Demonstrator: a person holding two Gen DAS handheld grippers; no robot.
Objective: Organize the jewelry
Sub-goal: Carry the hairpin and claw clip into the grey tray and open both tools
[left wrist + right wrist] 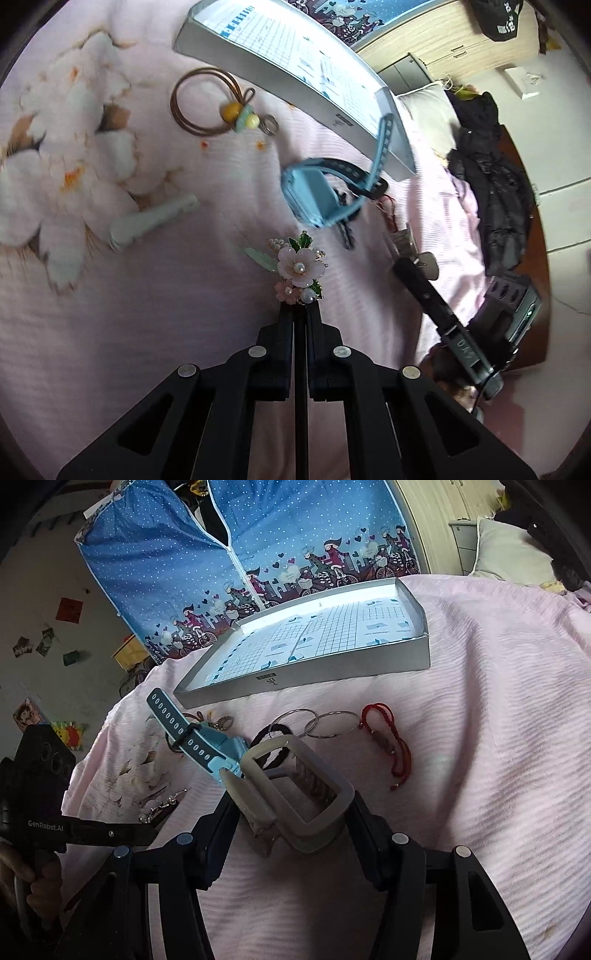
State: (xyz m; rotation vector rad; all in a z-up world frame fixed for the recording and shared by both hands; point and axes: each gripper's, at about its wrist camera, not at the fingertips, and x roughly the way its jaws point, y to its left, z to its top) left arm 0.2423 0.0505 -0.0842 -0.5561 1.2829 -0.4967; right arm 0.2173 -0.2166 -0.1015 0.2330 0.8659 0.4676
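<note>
- The bed (480, 738), covered in pink bedding, is being used as the work surface.
- A shallow grey box (314, 664) with a grid-printed lining is lying open at the far side.
- A blue watch (207, 738) is being held up above the bedding by the right tongs (236, 771), closed on its case.
- A flower hairpin (299, 269) is being pinched by the closed left tongs (301, 306).
- A red cord bracelet (388, 738) and metal rings (325, 723) are lying near the box.

A blue wardrobe cover (236, 554) stood far ahead, a pillow (509, 550) ahead right, and wall stickers (44, 635) to the left.
</note>
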